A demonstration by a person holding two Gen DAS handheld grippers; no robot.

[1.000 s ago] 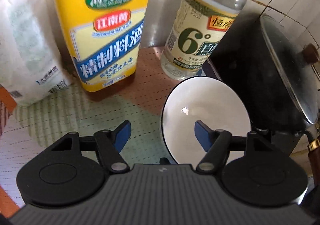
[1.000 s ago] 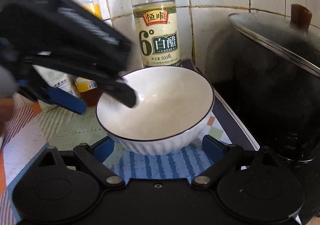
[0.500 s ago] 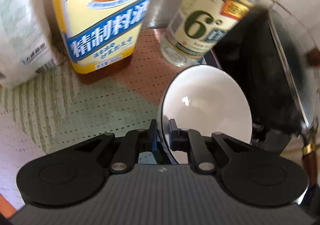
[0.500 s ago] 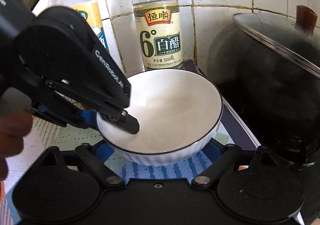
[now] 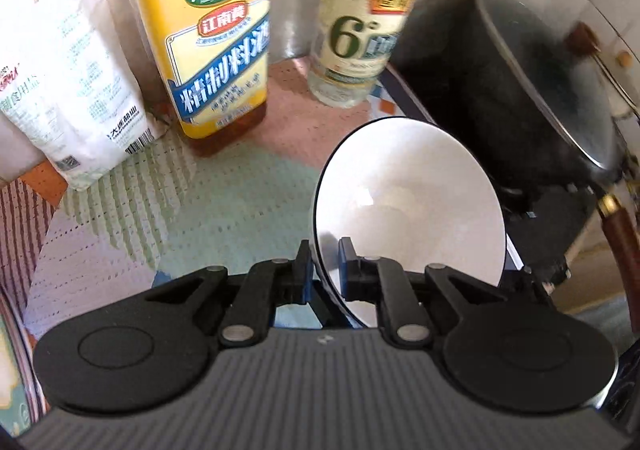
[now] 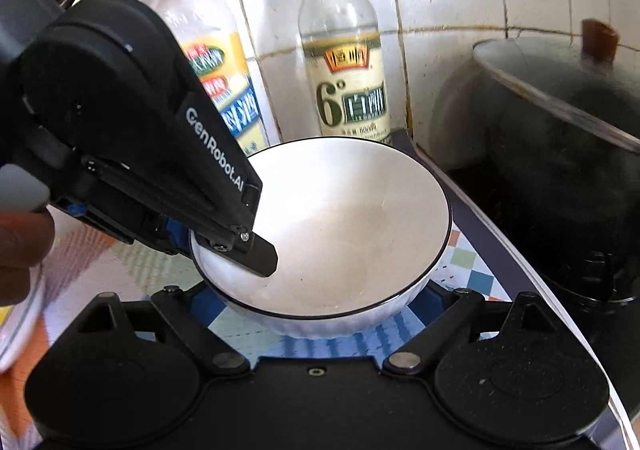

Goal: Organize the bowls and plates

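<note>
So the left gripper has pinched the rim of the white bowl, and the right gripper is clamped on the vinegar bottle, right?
Not quite. The left gripper does pinch the white bowl rim, but the right gripper stands open under the bowl; the vinegar bottle stands untouched behind, per the right wrist view.

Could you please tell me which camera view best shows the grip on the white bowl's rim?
The left wrist view: the left gripper has its fingers on both sides of the white black-rimmed bowl. The right wrist view shows only the inner finger.

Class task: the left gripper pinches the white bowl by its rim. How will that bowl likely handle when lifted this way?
The white bowl looks glazed, so probably slippery. Left gripper pinches one rim edge, so it may tilt. Likely rigid, breakable.
</note>
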